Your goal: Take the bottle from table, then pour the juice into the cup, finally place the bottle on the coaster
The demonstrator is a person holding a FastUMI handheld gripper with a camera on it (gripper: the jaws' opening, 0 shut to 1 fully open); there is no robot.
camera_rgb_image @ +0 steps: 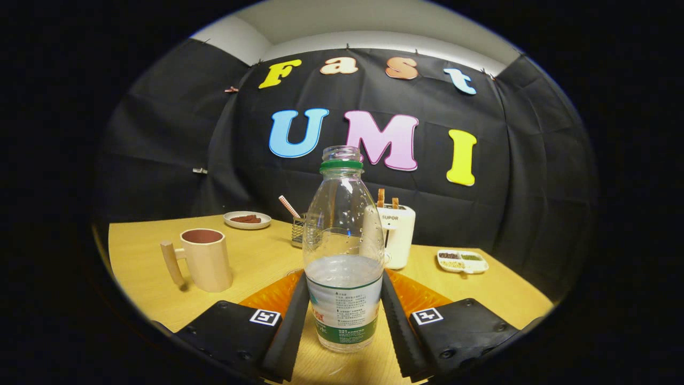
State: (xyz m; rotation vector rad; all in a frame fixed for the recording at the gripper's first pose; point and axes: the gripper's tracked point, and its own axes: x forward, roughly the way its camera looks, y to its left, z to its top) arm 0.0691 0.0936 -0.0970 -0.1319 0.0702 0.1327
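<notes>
While upright, bottle [342,251] fills gripper [342,315].

Low tongs-mounted view, close behind bottle [342,251], facing booth wall.

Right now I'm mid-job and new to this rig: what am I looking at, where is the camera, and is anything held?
The camera rides on a hand-held two-finger gripper and looks forward along its fingers. Between them stands an uncapped clear bottle with a little liquid; both fingers appear pressed against its sides. An orange coaster lies just behind the bottle on the wooden table. Ahead to the left is a cup with a handle. Beyond are a plate of brown food, a toaster and a divided snack tray.
</notes>
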